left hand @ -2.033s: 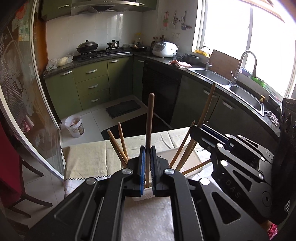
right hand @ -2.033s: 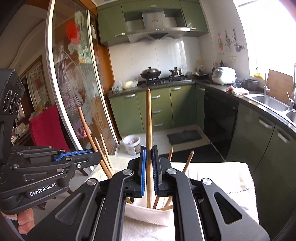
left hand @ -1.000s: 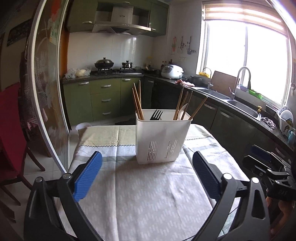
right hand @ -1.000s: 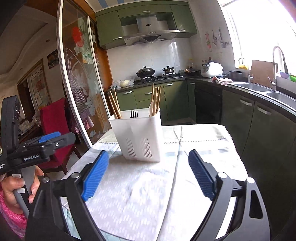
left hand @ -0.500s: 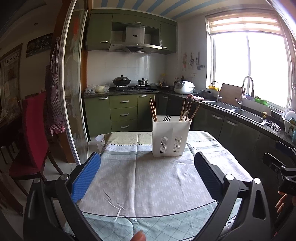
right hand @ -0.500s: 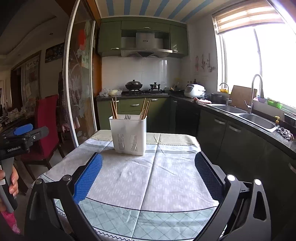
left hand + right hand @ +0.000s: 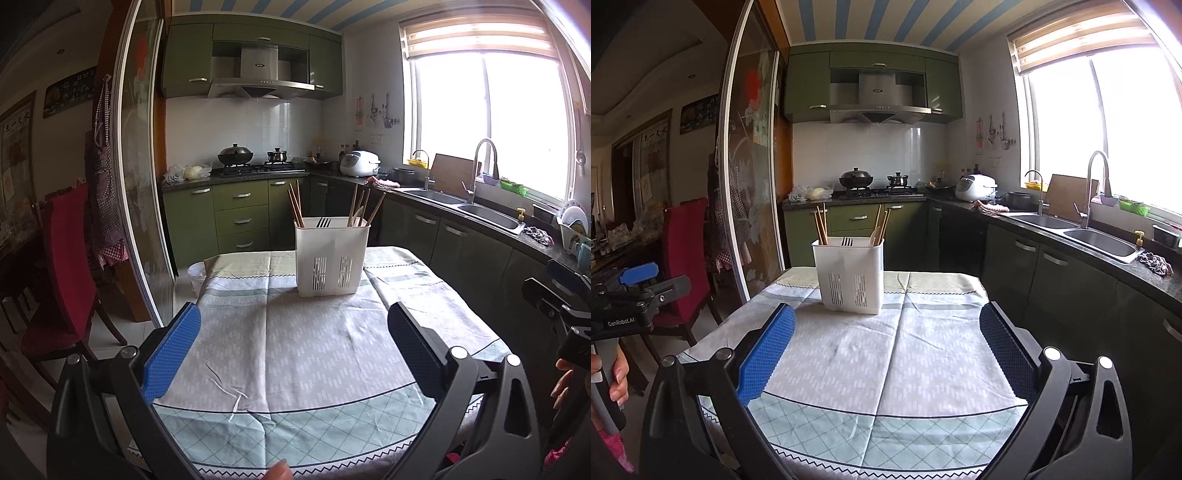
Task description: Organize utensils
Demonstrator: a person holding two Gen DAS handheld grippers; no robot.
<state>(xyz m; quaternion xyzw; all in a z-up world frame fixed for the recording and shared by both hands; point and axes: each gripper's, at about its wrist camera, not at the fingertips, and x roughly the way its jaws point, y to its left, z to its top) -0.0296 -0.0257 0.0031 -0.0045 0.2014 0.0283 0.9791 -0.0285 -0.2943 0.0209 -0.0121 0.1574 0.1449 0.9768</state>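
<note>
Both grippers have drawn further back from the white caddy (image 7: 331, 258) since half a second ago. The left gripper (image 7: 293, 352) and right gripper (image 7: 886, 354) hang released, jaws spread and empty. Chopsticks (image 7: 295, 203) and fork (image 7: 324, 222) stand sorted inside. The caddy sits mid-worktop (image 7: 314, 354), well apart and centred ahead of both jaws. Judged finished: retreat level, clear of the cloth.

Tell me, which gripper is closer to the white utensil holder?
Neither clearly. The left gripper and right gripper are both open, pulled back at the table's near edge, facing the utensil holder.
</note>
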